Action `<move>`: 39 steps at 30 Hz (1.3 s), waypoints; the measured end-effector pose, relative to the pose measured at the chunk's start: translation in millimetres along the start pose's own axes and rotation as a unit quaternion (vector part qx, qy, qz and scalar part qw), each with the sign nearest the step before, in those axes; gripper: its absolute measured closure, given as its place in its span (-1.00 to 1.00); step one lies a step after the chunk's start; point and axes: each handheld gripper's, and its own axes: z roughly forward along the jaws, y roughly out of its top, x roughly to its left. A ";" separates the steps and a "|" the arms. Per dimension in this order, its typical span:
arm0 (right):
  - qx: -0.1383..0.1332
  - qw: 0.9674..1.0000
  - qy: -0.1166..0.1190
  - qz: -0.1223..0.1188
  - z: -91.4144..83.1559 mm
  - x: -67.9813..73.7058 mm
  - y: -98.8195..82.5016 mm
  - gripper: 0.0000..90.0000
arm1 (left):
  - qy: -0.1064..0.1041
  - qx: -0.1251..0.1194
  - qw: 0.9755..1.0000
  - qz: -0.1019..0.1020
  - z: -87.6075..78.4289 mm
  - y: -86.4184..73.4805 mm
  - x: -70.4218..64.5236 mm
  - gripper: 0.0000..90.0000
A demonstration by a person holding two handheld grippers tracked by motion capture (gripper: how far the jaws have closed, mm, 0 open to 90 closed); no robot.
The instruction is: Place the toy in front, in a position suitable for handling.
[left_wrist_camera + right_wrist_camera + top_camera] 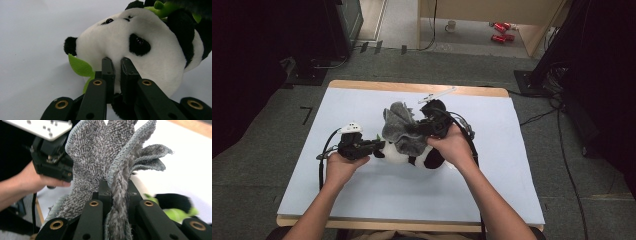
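A black-and-white panda plush (414,156) with green felt leaves (80,65) lies on its side mid-table. My left gripper (378,145) comes in from the left and is shut on the plush, its jaws (115,67) pinching the soft body just under the white head (130,45). A grey terry cloth (401,128) is draped over the panda and bunched upward. My right gripper (421,128) is shut on a fold of that cloth (100,152), the fabric squeezed between its jaws (116,187). The panda's black limb (172,201) shows below the cloth.
A pale blue mat (362,195) covers the wooden table (412,88). Cables trail from both grippers across it. On the floor beyond the far edge lie red cans (501,31) and a mug (451,25). Dark equipment stands at both sides.
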 end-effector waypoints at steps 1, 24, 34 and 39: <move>0.012 1.000 0.003 -0.004 8.1 3.4 -1.0 0.79 | 0.001 0.001 1.000 0.001 0.0 0.0 0.2 0.86; 0.082 0.995 -0.051 0.003 8.8 -33.5 -33.3 0.79 | 0.006 0.007 1.000 0.019 0.9 -2.9 1.5 0.86; 0.049 0.997 -0.049 0.030 -14.8 -43.2 -27.8 0.79 | 0.002 0.007 1.000 0.011 0.4 -3.0 0.8 0.86; -0.007 0.999 -0.040 0.036 -39.4 -44.1 -10.5 0.79 | -0.002 0.013 1.000 0.015 -0.2 -3.7 1.5 0.85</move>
